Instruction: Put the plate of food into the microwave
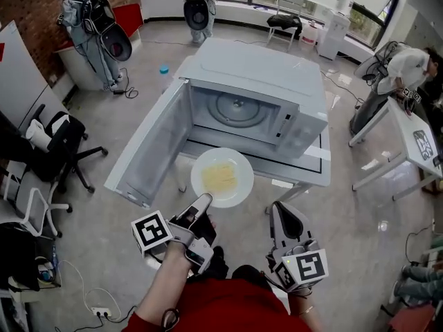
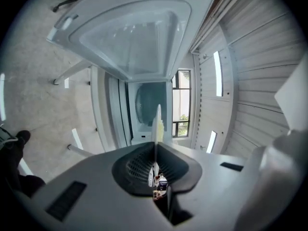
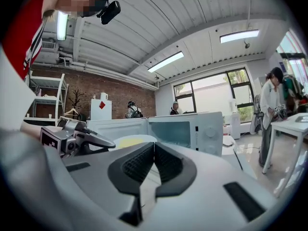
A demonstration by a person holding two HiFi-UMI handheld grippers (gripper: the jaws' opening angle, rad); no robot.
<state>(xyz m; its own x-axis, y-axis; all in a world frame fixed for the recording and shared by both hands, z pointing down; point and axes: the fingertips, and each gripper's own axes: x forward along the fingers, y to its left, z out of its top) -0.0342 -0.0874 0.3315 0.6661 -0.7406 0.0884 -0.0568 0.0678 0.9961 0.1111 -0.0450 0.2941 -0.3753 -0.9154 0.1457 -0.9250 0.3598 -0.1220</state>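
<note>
The white microwave stands on a low table with its door swung wide to the left and its glass turntable bare. A white plate with yellow food is held level just in front of the opening. My left gripper is shut on the plate's near rim. In the left gripper view the plate shows edge-on between the shut jaws, pointing into the cavity. My right gripper hangs lower right of the plate, shut with nothing in it.
Office chairs stand at the left and a white table at the right with a person bent over it. Two more people stand at the back. A water dispenser is by the windows.
</note>
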